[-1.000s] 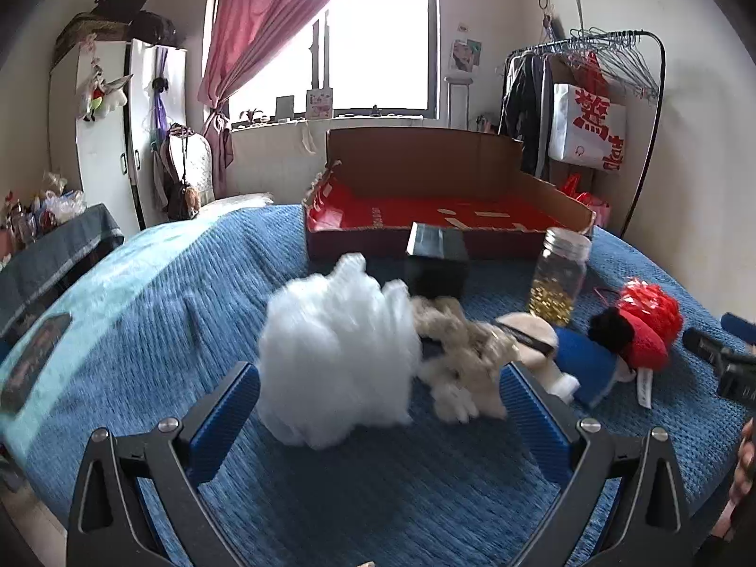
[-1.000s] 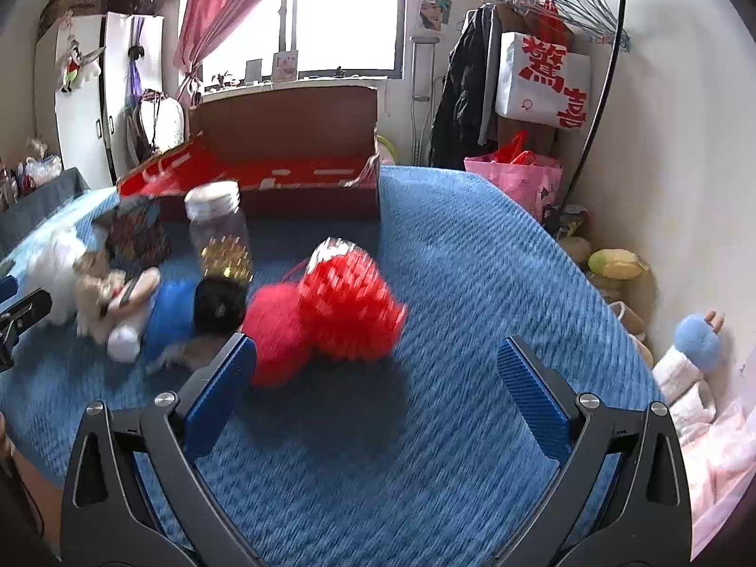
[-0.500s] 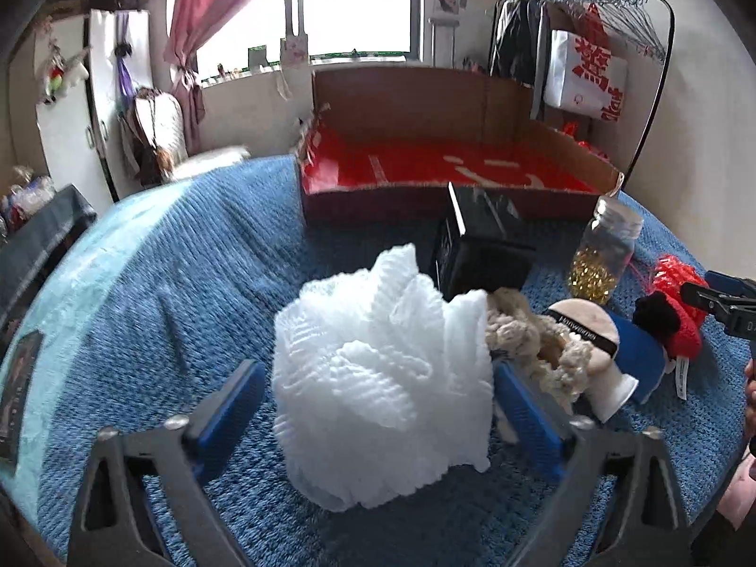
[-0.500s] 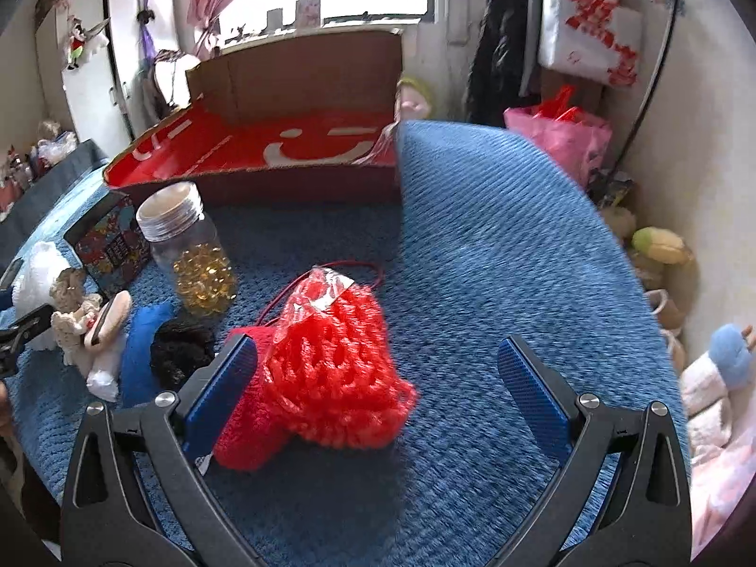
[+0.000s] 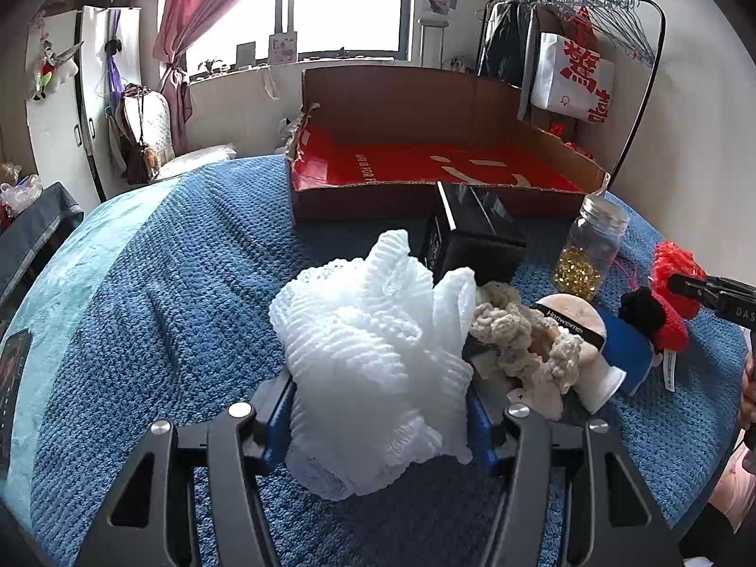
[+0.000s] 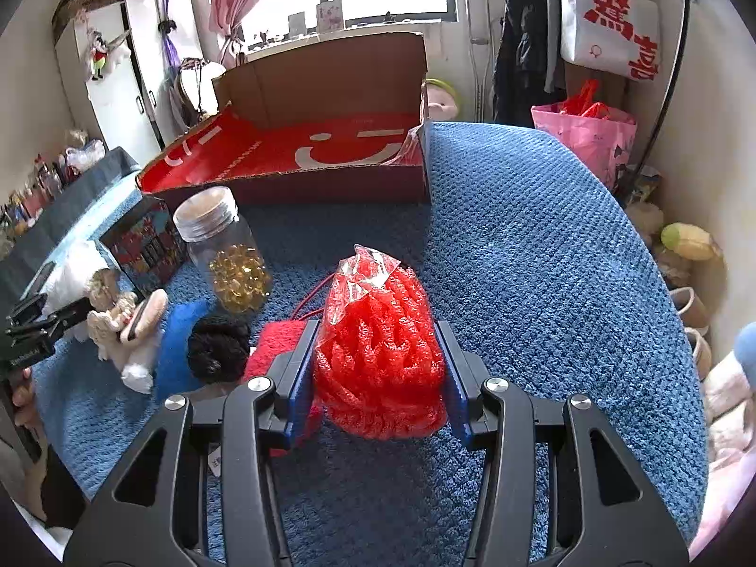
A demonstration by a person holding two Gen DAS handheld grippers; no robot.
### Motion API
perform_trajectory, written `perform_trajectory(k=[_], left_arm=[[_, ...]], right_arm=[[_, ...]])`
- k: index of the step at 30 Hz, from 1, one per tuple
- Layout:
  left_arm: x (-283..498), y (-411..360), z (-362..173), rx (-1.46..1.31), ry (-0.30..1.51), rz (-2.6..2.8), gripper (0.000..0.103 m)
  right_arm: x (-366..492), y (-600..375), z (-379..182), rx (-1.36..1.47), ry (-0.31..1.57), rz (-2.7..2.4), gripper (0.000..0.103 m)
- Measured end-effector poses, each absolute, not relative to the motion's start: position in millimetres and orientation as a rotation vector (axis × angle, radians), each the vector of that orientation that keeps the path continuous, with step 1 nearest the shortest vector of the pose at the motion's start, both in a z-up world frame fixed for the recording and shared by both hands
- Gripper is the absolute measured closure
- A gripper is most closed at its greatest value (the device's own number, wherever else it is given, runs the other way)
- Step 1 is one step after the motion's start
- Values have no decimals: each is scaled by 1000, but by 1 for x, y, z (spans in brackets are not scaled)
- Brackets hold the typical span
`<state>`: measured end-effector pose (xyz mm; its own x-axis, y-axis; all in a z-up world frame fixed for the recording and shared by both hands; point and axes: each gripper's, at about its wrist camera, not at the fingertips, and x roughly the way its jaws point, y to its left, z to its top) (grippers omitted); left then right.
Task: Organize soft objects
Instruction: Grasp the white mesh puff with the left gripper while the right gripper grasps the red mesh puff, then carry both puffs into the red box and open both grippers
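Now the left gripper (image 5: 378,401) has just been closing, and its blue pads press both sides of the white mesh puff (image 5: 373,359) on the blue blanket (image 5: 165,283). Likewise, the right gripper (image 6: 375,378) has just been closing and clamps the red mesh puff (image 6: 380,349). Between the two puffs lie a cream plush toy (image 5: 524,345) and a glass jar (image 6: 227,250); the cardboard box (image 6: 307,151) sits at the far side.
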<state>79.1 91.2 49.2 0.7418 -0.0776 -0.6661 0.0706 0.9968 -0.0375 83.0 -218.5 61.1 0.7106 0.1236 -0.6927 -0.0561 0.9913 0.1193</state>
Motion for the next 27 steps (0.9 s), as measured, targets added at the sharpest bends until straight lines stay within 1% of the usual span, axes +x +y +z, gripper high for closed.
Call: perform_trajectory(k=[14, 20, 27], left_arm=[[99, 116, 68, 42, 722, -10, 43], [129, 120, 80, 98, 720, -14, 43], [170, 116, 101, 107, 720, -76, 44]], right_arm=[[96, -231, 70, 42, 773, 56, 59], [119, -226, 81, -43, 763, 49, 59], [155, -208, 108, -154, 724, 77, 59]])
